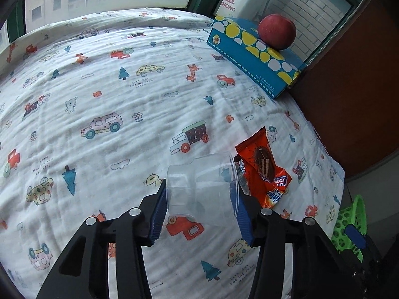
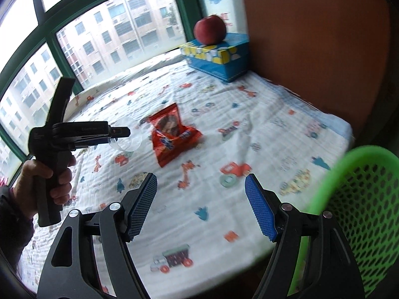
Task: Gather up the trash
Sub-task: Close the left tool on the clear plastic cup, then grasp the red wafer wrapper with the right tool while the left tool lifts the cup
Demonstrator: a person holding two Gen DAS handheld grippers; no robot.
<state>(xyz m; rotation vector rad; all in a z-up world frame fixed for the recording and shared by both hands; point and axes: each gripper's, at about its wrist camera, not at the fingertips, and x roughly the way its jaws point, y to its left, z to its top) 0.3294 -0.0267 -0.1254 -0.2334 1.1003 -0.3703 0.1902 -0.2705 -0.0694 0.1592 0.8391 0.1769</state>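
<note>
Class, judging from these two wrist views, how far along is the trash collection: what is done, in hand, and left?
Done: nothing visibly; the green mesh plastic basket shows no trash where visible. In hand: the left gripper is shut on the clear plastic cup, tilted above the printed bedsheet. Left: the orange snack wrapper lies on the sheet; the right gripper is open, empty.

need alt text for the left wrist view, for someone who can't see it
The left hand-held gripper is shut on a clear plastic cup lying on its side over a cartoon-print sheet. An orange snack wrapper lies just right of the cup, an apple sits on a blue box behind, and a green basket is at the right edge.
</note>
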